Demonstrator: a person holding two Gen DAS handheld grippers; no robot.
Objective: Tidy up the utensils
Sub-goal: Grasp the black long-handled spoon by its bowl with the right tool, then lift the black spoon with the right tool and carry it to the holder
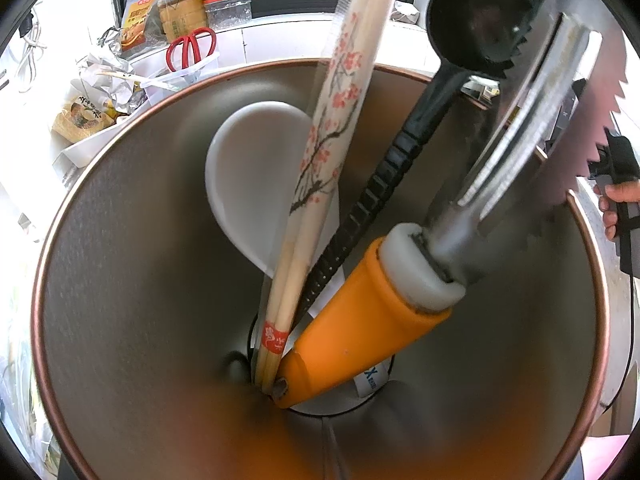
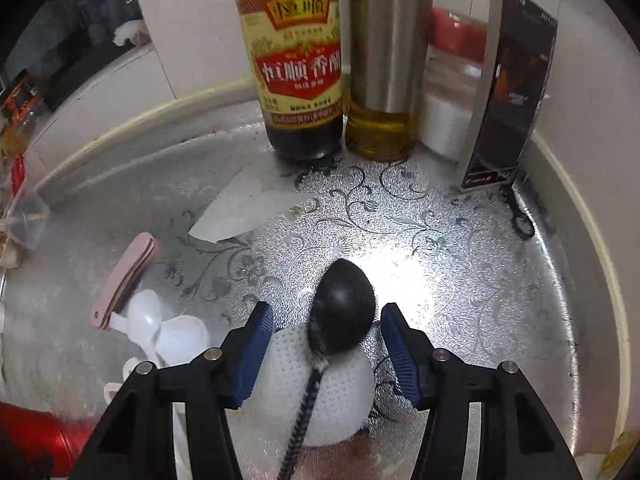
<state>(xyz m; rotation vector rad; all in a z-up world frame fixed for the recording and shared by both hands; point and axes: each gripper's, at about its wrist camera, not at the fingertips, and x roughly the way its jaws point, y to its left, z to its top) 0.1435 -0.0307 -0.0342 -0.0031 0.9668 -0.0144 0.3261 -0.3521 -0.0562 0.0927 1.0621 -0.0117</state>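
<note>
the right claw [image 2: 327, 332] is spread wide over a black ladle [image 2: 346, 322] lying on a white dimpled rice paddle [image 2: 320, 392] on the worktop [image 2: 460, 280]; closing on it seems next. the left claw's state cannot be told.

The left wrist camera is looking almost straight down into the mouth of a brushed-metal utensil holder with a copper rim [image 1: 120, 240], sitting so near that the holder is filling most of the view, with cluttered countertop showing at 11 o'clock. The right wrist camera is looking forward and down past its own right gripper [image 2: 326, 340] at a silver embossed tabletop [image 2: 460, 280], facing a tiled wall at 12 o'clock. Whether the two views are sharing any part of the scene cannot be told.
</note>
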